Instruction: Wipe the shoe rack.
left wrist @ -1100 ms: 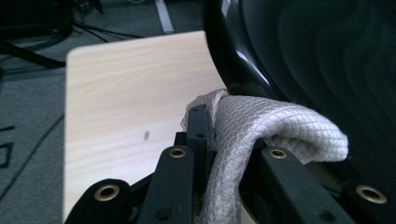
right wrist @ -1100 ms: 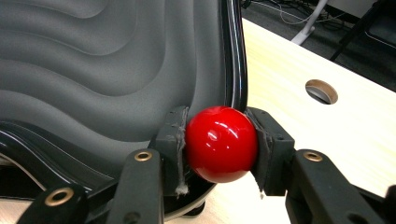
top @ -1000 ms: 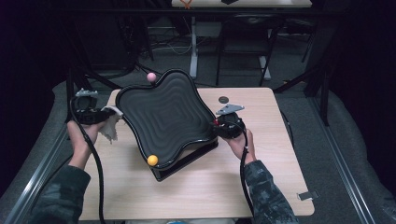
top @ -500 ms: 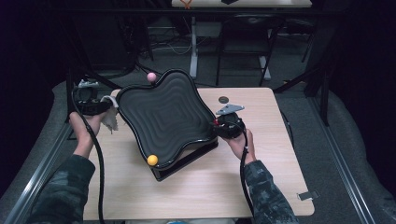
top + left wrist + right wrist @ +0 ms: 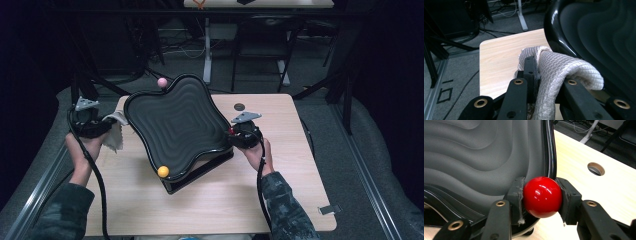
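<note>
A black tray (image 5: 175, 125) with a ribbed, wavy surface lies tilted on a black base (image 5: 200, 172) on the wooden table (image 5: 280, 200). Ball knobs sit at its corners: pink (image 5: 162, 82) at the far one, orange (image 5: 163, 171) at the near one. My right gripper (image 5: 542, 195) is shut on the red ball knob (image 5: 542, 196) at the tray's right corner (image 5: 231, 132). My left gripper (image 5: 544, 72) is shut on a folded white cloth (image 5: 564, 70), which touches the tray's left rim (image 5: 125, 117). In the high view the cloth (image 5: 115, 137) hangs below the left gripper (image 5: 102, 125).
A round hole (image 5: 239, 106) is cut in the table behind the right gripper. A small grey tag (image 5: 330, 209) sits at the table's near right corner. Table legs and cables stand on the floor beyond the far edge (image 5: 210, 45).
The left gripper with the cloth slid away along the tray's left rim, then came back toward the person. The right gripper and the tray kept still.
</note>
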{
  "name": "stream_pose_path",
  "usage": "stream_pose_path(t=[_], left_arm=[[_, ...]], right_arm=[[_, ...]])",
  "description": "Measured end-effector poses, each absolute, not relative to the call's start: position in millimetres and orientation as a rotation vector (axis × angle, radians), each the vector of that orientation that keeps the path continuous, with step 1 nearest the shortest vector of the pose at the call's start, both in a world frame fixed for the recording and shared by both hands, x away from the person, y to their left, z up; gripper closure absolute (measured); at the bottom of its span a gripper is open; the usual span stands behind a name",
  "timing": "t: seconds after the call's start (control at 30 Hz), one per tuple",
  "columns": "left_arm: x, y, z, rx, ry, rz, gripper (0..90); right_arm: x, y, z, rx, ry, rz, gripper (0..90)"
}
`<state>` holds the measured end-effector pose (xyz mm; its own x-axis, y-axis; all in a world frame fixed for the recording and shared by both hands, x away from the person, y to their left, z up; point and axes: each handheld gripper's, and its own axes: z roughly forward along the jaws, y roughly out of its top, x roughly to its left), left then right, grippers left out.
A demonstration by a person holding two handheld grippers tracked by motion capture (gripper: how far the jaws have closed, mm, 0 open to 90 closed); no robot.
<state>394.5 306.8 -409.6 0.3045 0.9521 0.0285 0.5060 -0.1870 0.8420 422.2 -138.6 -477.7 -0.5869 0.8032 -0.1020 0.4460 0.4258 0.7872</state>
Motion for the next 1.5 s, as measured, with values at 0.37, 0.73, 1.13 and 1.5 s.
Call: stream_pose_path(t=[0.37, 0.73, 1.13, 1.5], left_arm=[[354, 313, -424, 1.815, 1.269, 0.737, 80.2], [326, 307, -444, 1.846, 1.242, 0.691, 79.6], [301, 284, -474, 1.944, 1.194, 0.592, 77.9], [290, 251, -505, 2.062, 1.15, 0.486, 82.0]], right_arm=[[422, -138, -478, 1.059, 2.214, 1.016, 59.9], [422, -138, -478, 1.062, 2.205, 1.009, 59.9], [422, -138, -479, 1.064, 2.209, 1.017, 59.9], [422, -138, -479, 1.066, 2.208, 1.013, 59.9]])
